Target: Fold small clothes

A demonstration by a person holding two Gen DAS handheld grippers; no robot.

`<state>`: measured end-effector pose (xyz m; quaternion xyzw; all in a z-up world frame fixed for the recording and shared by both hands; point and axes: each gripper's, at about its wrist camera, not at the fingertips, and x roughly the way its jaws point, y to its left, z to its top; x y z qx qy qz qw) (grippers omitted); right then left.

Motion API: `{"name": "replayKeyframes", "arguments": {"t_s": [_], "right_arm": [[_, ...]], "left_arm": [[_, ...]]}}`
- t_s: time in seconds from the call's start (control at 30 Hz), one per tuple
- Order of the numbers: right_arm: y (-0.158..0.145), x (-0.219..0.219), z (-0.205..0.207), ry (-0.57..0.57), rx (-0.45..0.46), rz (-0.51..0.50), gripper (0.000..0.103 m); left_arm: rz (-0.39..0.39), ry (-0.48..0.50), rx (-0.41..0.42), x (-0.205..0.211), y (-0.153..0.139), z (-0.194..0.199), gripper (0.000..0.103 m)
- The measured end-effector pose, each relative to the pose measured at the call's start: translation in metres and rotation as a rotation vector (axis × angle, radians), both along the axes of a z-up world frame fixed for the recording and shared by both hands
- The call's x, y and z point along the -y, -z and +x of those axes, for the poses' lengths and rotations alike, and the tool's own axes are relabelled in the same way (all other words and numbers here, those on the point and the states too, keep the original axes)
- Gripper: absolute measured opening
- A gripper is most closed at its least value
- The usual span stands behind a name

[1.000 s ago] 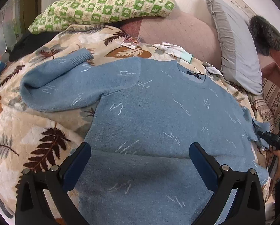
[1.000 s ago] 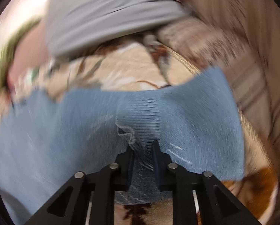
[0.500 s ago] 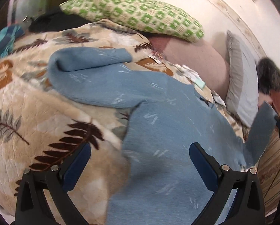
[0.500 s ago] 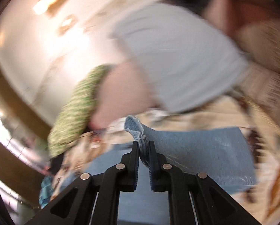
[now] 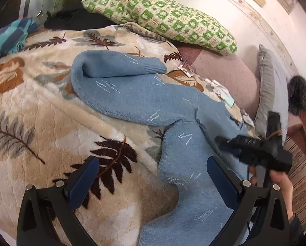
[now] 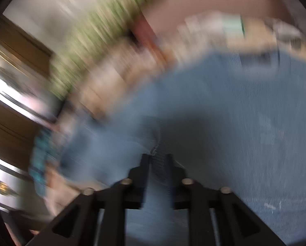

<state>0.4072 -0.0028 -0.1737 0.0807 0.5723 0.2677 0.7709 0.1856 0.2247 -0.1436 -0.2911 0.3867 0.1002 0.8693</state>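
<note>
One light blue knitted sweater (image 5: pixel 148 94) with small white dashes lies spread on the leaf-patterned beige blanket (image 5: pixel 50 123) of the bed, one sleeve bent back near the green checked pillow (image 5: pixel 163 18). The left tongs (image 5: pixel 153 176) stand wide open above its lower part, holding nothing. The right tongs (image 6: pixel 157 164) have just been opening; ribbed blue fabric is between them, but blur hides whether they press it.
</note>
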Motion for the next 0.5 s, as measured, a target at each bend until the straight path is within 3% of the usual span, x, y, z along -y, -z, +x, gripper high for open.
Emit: {"name": "replayKeyframes", "arguments": {"t_s": [0.07,0.1,0.13,0.23,0.3,0.33,0.43,0.5], "right_arm": [[0.004,0.012,-0.011,-0.013,0.005,0.064,0.060],[-0.002,0.021,-0.016,-0.004,0.001,0.102,0.078],[-0.010,0.035,-0.020,0.007,0.002,0.139,0.080],[-0.045,0.111,-0.038,0.100,0.041,0.313,0.080],[-0.062,0.164,-0.041,0.184,0.083,0.343,0.081],[-0.068,0.196,-0.041,0.230,0.111,0.323,0.081],[-0.063,0.284,-0.024,0.414,0.156,0.116,0.081],[-0.047,0.334,-0.004,0.491,0.120,0.095,0.081]], "left_arm": [[0.019,0.005,-0.001,0.003,0.000,0.002,0.103],[0.028,0.008,-0.002,0.005,0.000,0.004,0.103],[0.030,0.015,-0.005,0.007,0.000,0.005,0.103],[0.036,0.048,0.002,0.019,-0.005,0.007,0.103],[0.049,0.079,0.011,0.029,-0.010,0.007,0.103],[0.057,0.095,0.013,0.035,-0.013,0.008,0.103],[0.059,0.138,0.015,0.050,-0.021,0.016,0.103],[0.058,0.175,0.016,0.065,-0.028,0.030,0.103]]}}
